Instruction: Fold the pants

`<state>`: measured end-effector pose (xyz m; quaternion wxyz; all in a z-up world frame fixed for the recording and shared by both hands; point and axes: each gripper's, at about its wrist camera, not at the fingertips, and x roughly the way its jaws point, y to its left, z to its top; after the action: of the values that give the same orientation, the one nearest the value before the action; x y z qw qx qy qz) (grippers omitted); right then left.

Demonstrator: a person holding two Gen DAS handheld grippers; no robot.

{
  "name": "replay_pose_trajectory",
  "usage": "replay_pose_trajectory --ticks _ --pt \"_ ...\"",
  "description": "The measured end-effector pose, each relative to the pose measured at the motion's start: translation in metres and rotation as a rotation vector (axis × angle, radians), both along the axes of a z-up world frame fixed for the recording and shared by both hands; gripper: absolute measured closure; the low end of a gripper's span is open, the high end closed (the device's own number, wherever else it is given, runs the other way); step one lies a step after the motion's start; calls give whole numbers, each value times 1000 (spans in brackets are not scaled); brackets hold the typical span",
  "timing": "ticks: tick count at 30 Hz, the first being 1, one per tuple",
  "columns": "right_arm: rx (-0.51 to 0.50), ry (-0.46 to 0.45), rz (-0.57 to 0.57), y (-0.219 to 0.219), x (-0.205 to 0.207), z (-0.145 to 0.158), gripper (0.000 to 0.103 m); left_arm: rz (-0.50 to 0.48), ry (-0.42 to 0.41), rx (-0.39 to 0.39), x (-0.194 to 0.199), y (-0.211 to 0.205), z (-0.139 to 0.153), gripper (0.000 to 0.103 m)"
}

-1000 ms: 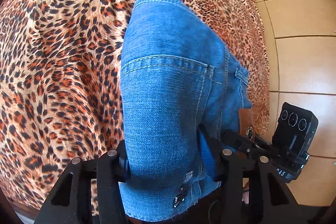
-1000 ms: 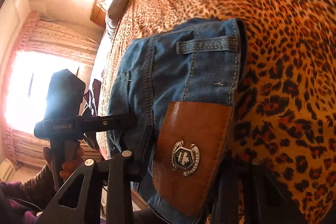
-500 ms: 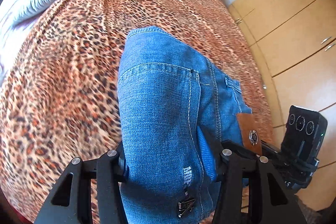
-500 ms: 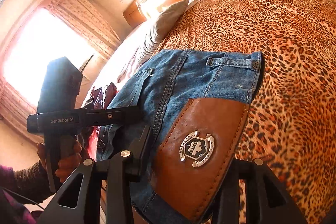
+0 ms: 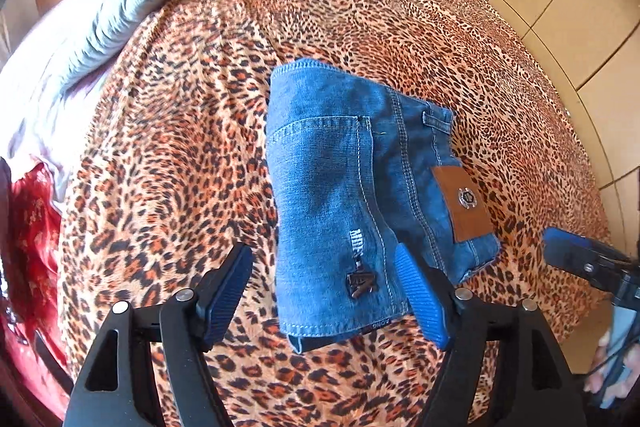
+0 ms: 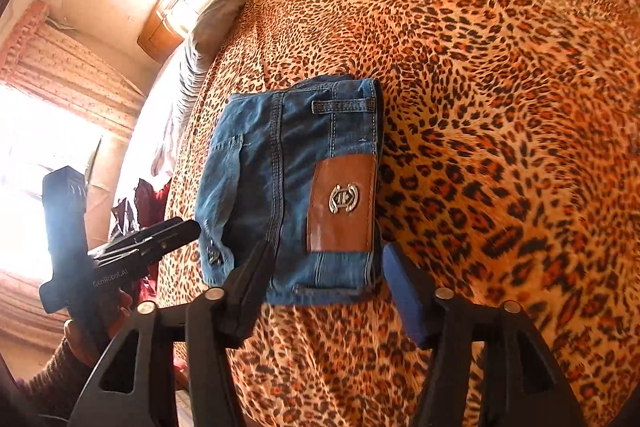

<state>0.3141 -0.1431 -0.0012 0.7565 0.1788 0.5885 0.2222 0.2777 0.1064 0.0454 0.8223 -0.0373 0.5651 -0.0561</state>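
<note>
Red cloth (image 5: 34,251) cut off at left edge; jeans' (image 5: 332,203) underlayers hidden, perhaps legs.

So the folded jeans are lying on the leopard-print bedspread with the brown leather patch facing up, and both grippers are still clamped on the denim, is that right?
Not quite. The folded jeans do lie on the leopard-print bedspread with the brown leather patch facing up, but neither gripper is clamped. The left gripper and right gripper are both open, as each wrist view shows.
</note>
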Motion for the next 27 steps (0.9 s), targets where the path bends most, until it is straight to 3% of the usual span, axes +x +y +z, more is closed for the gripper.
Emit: replay_pose_trajectory --ticks 2,3,7,13,22,27 --pt "-60 -41 -48 0 -26 19 2 1 -44 35 -14 1 6 19" --pt "-95 -57 -75 3 -37 25 0 -5 -53 28 -20 -2 6 19" --pt "-197 -75 -123 18 -70 35 0 -16 -39 5 -45 2 4 19" --pt "-287 -143 -66 38 -99 49 0 14 -34 9 -76 12 21 19" --pt "-281 -174 -90 12 -162 53 0 109 -51 109 -130 -5 35 19" --pt "-268 -191 -64 -4 -198 55 0 184 -21 148 -170 -13 33 19"
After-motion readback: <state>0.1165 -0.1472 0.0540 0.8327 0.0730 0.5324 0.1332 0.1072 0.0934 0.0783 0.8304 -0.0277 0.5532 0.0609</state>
